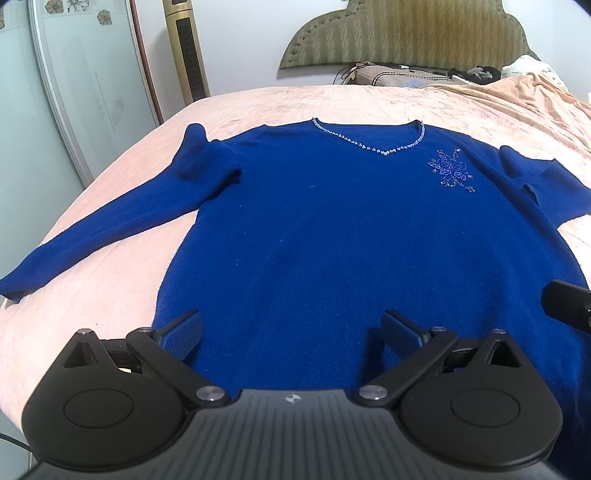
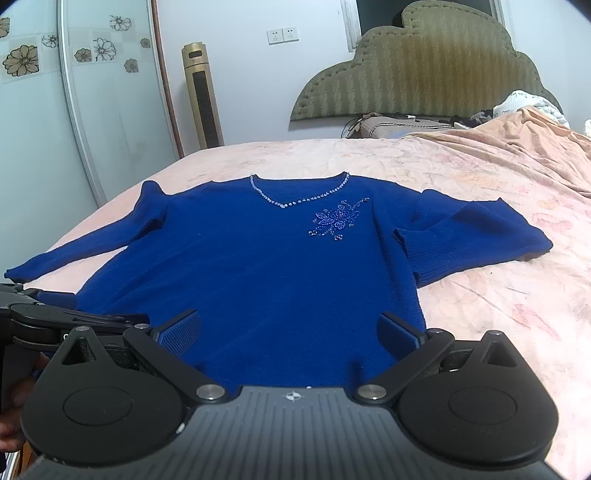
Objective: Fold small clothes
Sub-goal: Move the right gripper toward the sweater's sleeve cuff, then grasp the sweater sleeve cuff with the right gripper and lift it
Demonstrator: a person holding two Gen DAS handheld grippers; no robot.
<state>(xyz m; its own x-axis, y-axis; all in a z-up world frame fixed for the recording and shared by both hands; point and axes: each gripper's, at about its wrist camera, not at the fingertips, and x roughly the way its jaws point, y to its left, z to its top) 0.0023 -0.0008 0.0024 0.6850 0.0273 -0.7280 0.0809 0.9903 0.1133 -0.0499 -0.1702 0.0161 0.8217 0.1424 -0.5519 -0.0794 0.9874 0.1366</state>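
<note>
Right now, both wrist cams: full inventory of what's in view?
sweater: 1, royal blue, spread flat front-up on the bed, left sleeve stretched out, right sleeve folded back on itself
beaded trim: 1, silvery, along the V neckline
beaded flower: 1, blue, on the chest below the neckline
bedspread: 1, pink floral, under the sweater
headboard: 1, olive padded, far end of the bed
tower fan: 1, gold, by the wall
wardrobe door: 1, pale with flower decals, beside the bed
wall sockets: 2, white, on the wall
left gripper: 1, black, open, over the hem
right gripper: 1, black, open, over the hem
</note>
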